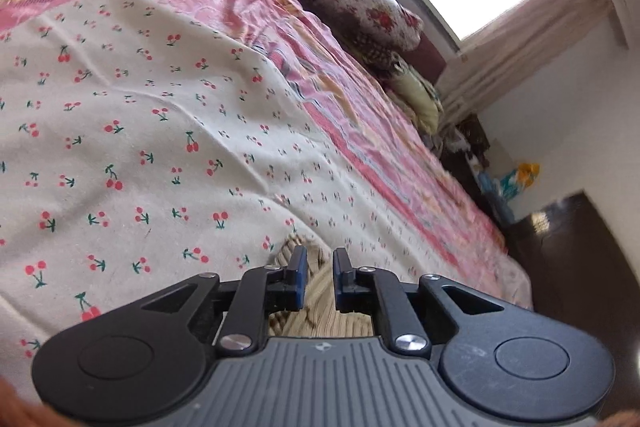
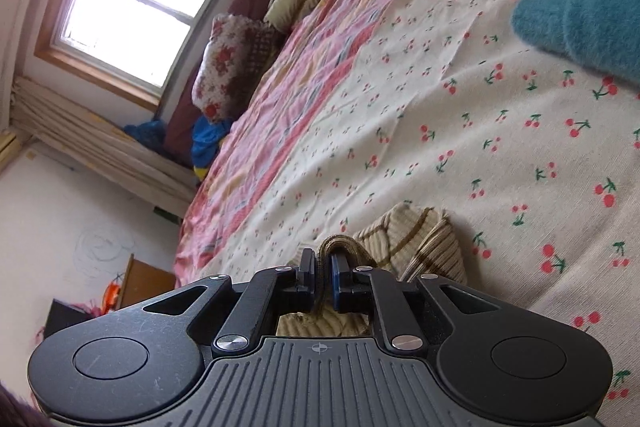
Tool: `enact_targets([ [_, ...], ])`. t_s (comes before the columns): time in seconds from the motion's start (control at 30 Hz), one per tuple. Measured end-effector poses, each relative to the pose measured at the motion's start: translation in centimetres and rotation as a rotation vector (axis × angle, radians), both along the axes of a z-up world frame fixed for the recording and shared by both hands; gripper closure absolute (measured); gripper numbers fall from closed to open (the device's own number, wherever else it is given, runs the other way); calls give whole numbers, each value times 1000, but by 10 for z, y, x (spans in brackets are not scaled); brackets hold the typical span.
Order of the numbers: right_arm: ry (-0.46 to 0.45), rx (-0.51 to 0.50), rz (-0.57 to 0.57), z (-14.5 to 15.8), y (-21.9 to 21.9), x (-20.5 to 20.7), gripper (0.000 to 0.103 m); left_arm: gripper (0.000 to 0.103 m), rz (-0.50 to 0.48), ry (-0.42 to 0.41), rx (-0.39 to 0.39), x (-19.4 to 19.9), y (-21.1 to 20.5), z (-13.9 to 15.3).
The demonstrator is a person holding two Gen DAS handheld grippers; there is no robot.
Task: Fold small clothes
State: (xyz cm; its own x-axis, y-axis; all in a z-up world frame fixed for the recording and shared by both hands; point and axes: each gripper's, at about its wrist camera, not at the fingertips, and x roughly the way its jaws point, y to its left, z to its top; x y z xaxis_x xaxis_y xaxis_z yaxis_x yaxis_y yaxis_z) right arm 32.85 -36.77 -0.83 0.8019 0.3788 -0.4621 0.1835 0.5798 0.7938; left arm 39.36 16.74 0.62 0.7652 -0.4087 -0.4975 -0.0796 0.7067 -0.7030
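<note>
Mid-fold, by the look of it. Beige knit [image 2: 404,239] lying bunched on the cherry sheet [image 2: 480,131], near the bed's front edge, not yet flat or squared. Right gripper [image 2: 320,267] nearly shut, pads pinching a brown ribbed hem of the knit, hem looped up over the tips. Left gripper [image 1: 320,273] open a narrow gap, nothing between the pads; knit [image 1: 320,291] just beneath and behind them, possibly just let go, hard to tell through the fisheye blur. Left to do: laying the held edge over, smoothing, then the blue fleece [image 2: 584,23]. Fleece visible only in the right view, lying well apart from the knit; left view alone showing the empty gap.
</note>
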Motion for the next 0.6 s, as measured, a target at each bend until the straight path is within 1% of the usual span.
enact_targets([
  [0.03, -1, -10, 5, 1, 2, 0, 92, 81, -18, -3, 25, -1, -4, 2],
  [0.07, -5, -19, 10, 3, 2, -1, 92, 76, -35, -6, 53, -1, -10, 5],
  [0.17, -24, -50, 24, 11, 5, -6, 88, 68, -73, -18, 164, 1, -25, 12],
  [0.2, -31, -70, 25, 14, 6, -9, 88, 67, -85, -16, 203, 3, -31, 13],
  [0.27, -41, -106, 25, 18, 5, -12, 88, 67, -106, -1, 254, 7, -39, 11],
  [0.37, -42, -146, 11, 19, 1, -17, 88, 66, -129, 20, 318, 11, -49, 4],
  [0.53, -34, -139, 7, 15, -11, -14, 87, 67, -148, 56, 424, 12, -58, -7],
  [0.6, -23, -155, 33, 12, -8, -13, 87, 67, -160, 64, 441, 12, -60, -10],
])
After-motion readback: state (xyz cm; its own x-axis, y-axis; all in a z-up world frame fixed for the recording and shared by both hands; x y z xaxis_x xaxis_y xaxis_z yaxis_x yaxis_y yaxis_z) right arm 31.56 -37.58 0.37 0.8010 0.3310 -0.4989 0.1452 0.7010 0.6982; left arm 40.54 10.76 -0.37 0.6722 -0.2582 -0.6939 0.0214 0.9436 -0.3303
